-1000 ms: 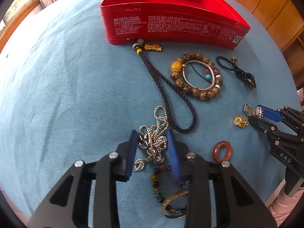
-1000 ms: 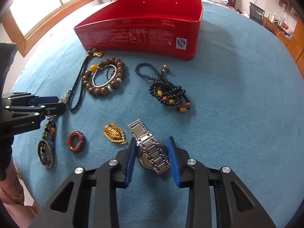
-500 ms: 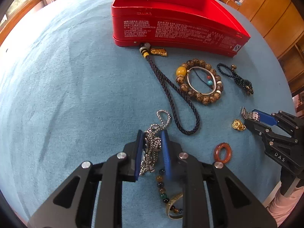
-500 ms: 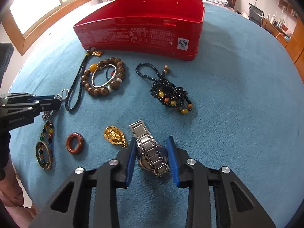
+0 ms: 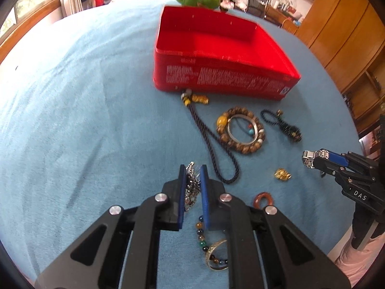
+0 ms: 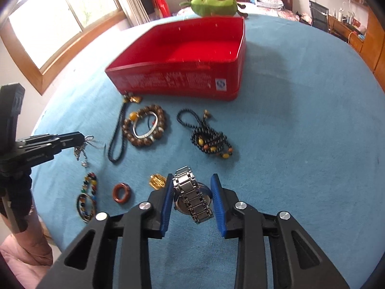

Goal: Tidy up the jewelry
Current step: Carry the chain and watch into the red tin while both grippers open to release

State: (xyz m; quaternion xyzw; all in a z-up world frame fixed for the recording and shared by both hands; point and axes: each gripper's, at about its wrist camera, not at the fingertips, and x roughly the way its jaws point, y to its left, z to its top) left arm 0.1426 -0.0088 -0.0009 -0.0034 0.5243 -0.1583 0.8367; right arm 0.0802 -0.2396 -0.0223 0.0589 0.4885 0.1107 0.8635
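My left gripper point(image 5: 192, 168) is shut on a silver chain necklace point(image 5: 191, 187) and holds it lifted off the blue cloth; it also shows in the right wrist view point(image 6: 83, 148), dangling. My right gripper point(image 6: 192, 180) is shut on a silver metal watch point(image 6: 192, 197), raised above the cloth; the watch also shows in the left wrist view point(image 5: 312, 157). An open red tin box point(image 5: 223, 55) stands ahead, empty inside.
On the cloth lie a dark cord necklace point(image 5: 211, 144), a wooden bead bracelet with a silver bangle point(image 5: 241, 130), a black bead strand point(image 6: 209, 139), a gold pendant point(image 5: 282, 174), a red ring point(image 6: 122, 192) and a coloured bead bracelet point(image 6: 87, 200). A green plush point(image 6: 211, 4) sits behind the box.
Both grippers have risen and tilted up toward the red box. The chain has left the cloth in the left gripper. The watch has lifted in the right gripper.
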